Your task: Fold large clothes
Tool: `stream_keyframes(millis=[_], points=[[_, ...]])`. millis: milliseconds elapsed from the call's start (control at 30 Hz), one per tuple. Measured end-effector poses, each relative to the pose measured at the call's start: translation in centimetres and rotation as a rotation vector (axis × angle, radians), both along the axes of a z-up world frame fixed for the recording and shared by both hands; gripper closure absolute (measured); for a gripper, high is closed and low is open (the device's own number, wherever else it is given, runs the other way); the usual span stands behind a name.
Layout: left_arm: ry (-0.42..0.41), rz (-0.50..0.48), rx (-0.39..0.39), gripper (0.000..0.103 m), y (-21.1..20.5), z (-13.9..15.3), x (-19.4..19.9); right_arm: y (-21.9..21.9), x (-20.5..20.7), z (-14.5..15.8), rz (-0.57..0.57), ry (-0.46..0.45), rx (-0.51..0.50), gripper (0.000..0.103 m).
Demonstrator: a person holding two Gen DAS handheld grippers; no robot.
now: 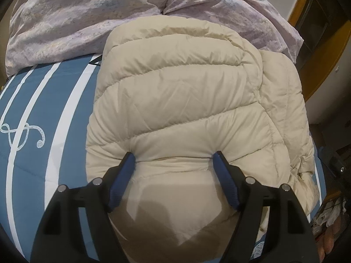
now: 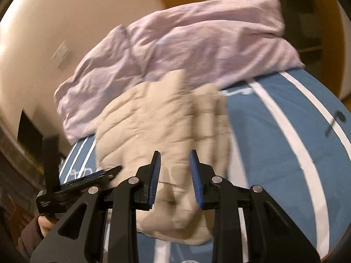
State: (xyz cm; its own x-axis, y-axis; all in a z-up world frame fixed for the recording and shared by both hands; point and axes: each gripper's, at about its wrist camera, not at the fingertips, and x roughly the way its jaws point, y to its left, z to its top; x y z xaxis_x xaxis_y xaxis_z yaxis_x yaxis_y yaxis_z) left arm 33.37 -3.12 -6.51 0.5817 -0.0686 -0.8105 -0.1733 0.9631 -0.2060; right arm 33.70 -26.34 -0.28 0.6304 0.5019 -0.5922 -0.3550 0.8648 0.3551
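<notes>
Two views are given. In the left wrist view, the left gripper (image 1: 174, 156) is spread wide, its blue pads (image 1: 219, 161) dimpling the near fold of the cream puffer jacket (image 1: 175, 92); apparently the bulk is being pressed flat so that the fold keeps, and nothing is pinched. The jacket is laid folded on the blue striped bedcover (image 1: 28, 100), its far end just short of the crumpled lilac duvet (image 1: 76, 15), with a second layer showing at the right.

In the blurred right wrist view, the right gripper (image 2: 175, 166) is seen above the jacket (image 2: 158, 120), jaws narrowly parted and empty. At the near left, the left gripper (image 2: 96, 175) is seen low against the jacket's edge.
</notes>
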Motion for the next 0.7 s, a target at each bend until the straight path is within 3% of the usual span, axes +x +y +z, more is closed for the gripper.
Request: stream_keyframes(millis=[133, 267, 400, 533, 700], points=[[-0.01, -0.017, 0.014, 0.03, -0.2, -0.1, -0.2, 1.7, 0.8, -1.7, 0.014, 0.014, -0.079, 0.074], [-0.021, -0.039, 0.016, 0.03, -0.3, 0.0, -0.5, 1.4, 1.9, -5.3, -0.015, 0.095, -0.153, 0.075], [-0.049, -0.074, 0.003, 0.03, -0.7, 0.9, -0.8, -0.1, 2.0, -7.5, -0.025, 0.141, -0.13, 0.075], [-0.071, -0.087, -0.001, 0.03, -0.7, 2.3, -0.3, -1.1, 2.2, -7.9, -0.031, 0.168, -0.1, 0.075], [-0.108, -0.069, 0.089, 0.03, -0.4, 4.2, 1.0, -1.4, 2.2, -7.9, -0.026, 0.18, -0.086, 0.075]])
